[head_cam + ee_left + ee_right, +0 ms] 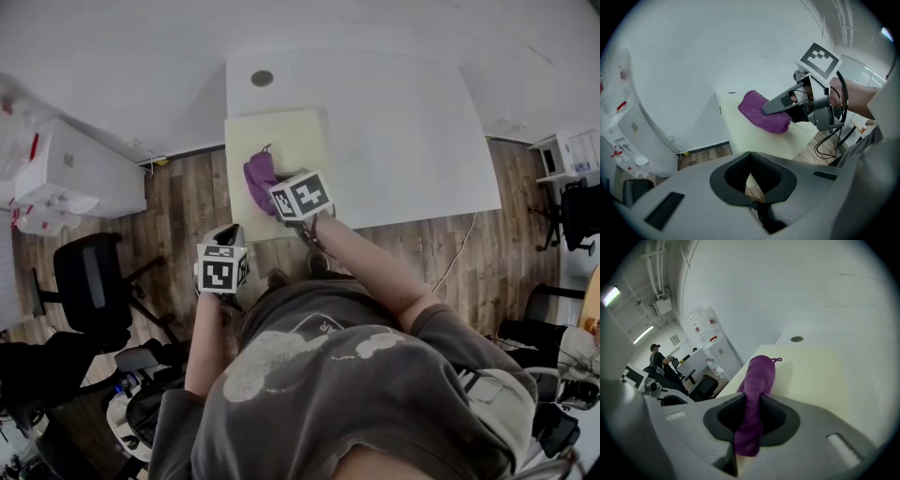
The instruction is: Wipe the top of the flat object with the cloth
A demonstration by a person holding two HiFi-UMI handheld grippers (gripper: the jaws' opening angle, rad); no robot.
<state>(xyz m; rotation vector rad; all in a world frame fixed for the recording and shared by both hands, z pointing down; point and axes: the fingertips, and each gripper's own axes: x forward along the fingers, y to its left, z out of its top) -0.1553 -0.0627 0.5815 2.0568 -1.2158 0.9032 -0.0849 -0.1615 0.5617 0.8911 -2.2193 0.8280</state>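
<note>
- Gripping the purple cloth, the right claw is closed on it. The right gripper view shows the fabric bunched upright between the jaws, which the head view hides under the marker cube.
- Left claw: jaws drawn together, nothing between them. The head view places it just off the table's near edge, over the floor.
- Only the left gripper view shows the contact from the side: the right claw's tip lies on top of the cloth, and the cloth rests on the flat object.
- The cloth lies on the left half of the pale yellow flat object, which sits at the near left corner of the white table.
- A dark round disc sits on the table just beyond the flat object.
- Room: wood-plank floor, a white cabinet at left, a black chair nearer, and a cable on the floor at right.
- The cloth's near end is cut off behind the right claw's body, and the flat object's near right corner is covered in the head view.
</note>
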